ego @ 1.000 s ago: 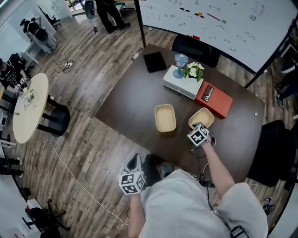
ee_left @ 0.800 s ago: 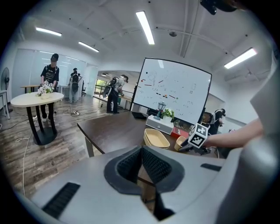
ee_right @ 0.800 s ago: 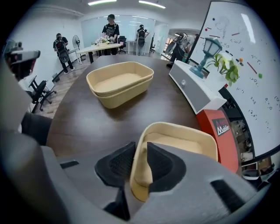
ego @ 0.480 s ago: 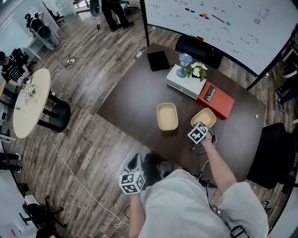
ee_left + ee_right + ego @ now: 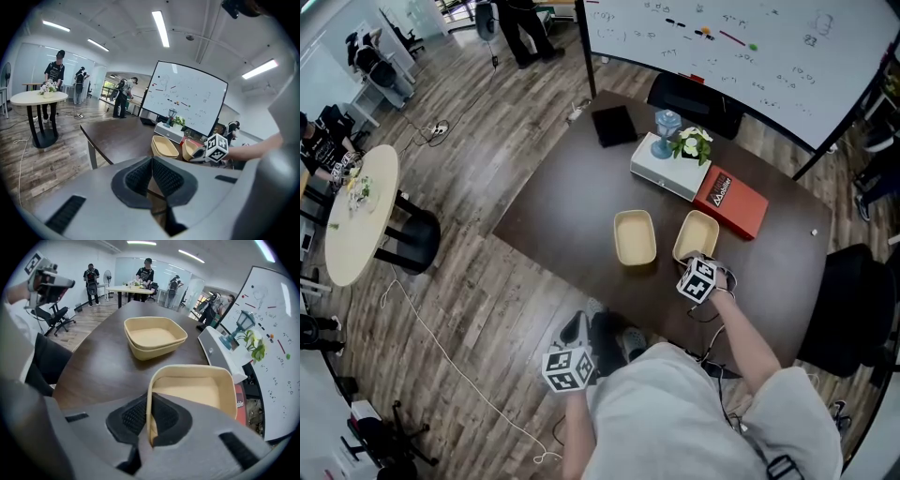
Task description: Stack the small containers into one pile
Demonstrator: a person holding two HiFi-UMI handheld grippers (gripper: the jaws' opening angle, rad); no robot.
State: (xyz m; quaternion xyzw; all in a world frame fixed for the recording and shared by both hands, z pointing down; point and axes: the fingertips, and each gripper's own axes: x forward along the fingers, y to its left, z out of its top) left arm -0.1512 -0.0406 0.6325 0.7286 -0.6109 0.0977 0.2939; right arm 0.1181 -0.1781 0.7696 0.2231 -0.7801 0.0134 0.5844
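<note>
The right tongs [image 5: 149, 427], having just been closing, are clamped on the near rim of one container [image 5: 197, 390]. The other container [image 5: 154, 336] is set just to its left along the tabletop's [image 5: 93, 371] near edge, long axes roughly parallel. The left tongs [image 5: 152, 180] are shut, empty, farther off.

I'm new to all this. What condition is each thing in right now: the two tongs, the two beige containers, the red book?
right tongs: shut on the near rim of the right container; the jaws have just been closing.
right container: empty, not yet stacked.
left container: empty, upright on the table.
left tongs: shut, holding nothing.
red book: closed, lying flat.
</note>
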